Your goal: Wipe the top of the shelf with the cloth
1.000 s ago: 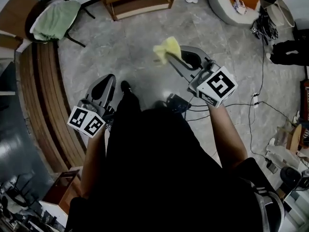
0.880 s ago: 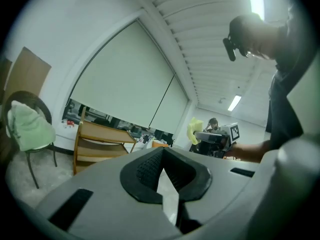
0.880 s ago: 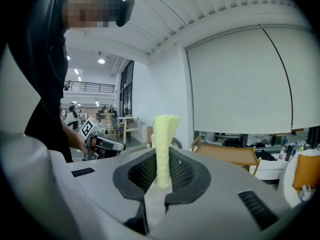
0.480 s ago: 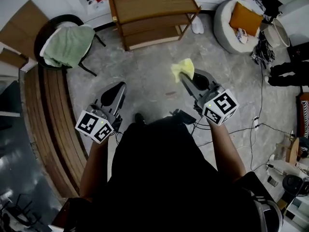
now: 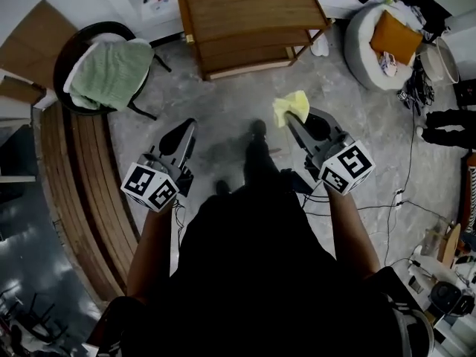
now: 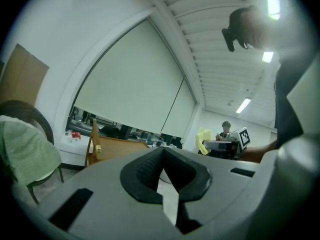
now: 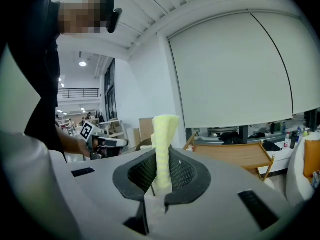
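Right gripper view: ribbed yellow cloth between right gripper's cross-hatched pads

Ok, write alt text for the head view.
Seen from above, the right hand-held gripper pinches a yellow cloth while the person stands short of a wooden shelf. The left hand-held gripper is shut and empty.

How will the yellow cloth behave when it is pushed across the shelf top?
Probably floppy: the cloth stands bunched in a crumpled strip above the right claw. It is likely light, since it holds up unsupported. On the smooth wooden shelf it may slide and fold over.
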Demonstrator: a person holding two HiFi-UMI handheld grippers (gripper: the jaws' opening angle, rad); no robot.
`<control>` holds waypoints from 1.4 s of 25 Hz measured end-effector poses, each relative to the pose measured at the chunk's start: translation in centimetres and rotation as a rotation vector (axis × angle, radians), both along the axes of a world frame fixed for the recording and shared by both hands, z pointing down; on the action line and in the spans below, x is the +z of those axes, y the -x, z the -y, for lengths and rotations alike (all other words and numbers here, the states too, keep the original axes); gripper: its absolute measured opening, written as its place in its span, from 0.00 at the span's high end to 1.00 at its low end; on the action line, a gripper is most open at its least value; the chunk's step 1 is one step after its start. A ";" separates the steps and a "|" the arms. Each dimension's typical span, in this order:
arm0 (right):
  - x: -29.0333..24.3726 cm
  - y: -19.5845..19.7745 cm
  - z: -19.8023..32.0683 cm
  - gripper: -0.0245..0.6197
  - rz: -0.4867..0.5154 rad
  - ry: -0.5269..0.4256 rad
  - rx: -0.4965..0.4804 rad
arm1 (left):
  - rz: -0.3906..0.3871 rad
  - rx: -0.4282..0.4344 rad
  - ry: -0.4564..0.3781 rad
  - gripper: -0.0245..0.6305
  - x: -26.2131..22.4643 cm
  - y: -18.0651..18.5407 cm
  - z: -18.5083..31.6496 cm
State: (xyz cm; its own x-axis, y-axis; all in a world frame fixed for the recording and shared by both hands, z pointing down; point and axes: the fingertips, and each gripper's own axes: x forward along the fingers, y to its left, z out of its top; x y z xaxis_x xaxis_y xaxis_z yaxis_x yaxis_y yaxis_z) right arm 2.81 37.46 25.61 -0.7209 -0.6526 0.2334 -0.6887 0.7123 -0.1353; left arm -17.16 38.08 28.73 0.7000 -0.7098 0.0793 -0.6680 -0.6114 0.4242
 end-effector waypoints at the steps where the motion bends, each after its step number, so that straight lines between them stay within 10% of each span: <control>1: 0.3 0.0 1.5 0.89 0.009 0.002 -0.006 | 0.003 -0.012 0.014 0.95 0.4 0.0 1.4; 19: 2.3 -4.5 30.0 0.89 0.072 0.094 -0.234 | 0.074 -0.177 0.069 0.94 -1.6 -7.1 27.5; 35: 3.7 8.3 47.9 0.89 -0.039 0.150 -0.278 | 0.002 -0.213 0.101 0.94 0.9 6.6 46.6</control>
State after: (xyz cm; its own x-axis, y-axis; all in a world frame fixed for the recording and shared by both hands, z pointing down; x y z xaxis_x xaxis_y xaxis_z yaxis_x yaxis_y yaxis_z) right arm -5.47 -10.41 29.27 -0.8553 -0.3885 0.3428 -0.4774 0.8480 -0.2301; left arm -23.77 -8.50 29.65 0.5348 -0.8300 0.1585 -0.7783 -0.4107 0.4749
